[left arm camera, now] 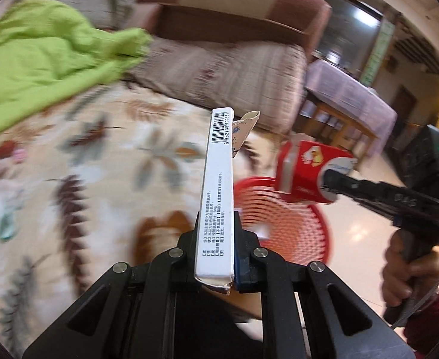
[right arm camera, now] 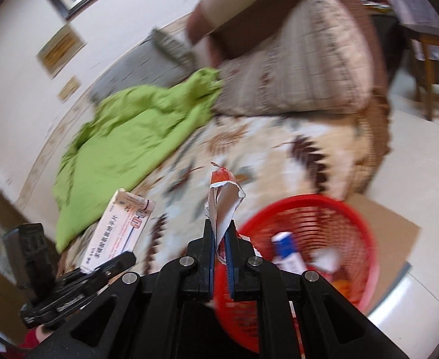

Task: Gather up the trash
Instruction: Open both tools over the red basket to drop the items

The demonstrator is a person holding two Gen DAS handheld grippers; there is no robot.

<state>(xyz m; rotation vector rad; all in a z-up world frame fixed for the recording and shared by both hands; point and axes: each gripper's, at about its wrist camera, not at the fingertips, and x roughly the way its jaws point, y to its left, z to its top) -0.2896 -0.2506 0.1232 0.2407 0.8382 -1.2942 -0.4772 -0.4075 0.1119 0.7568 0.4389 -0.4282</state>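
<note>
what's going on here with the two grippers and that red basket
A person is collecting trash off a sofa with two handheld grippers. The left gripper is shut on a white carton, and the right gripper is shut on a red wrapper. Both pieces are held near the red basket on the floor, which already holds some trash. Neither has been dropped in yet.

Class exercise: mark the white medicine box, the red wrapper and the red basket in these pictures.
white medicine box [left arm camera: 216, 185]: left wrist view, its narrow printed side.
red wrapper [left arm camera: 304, 173]: left wrist view, its red face.
red basket [right arm camera: 339, 209]: right wrist view, its far rim.
</note>
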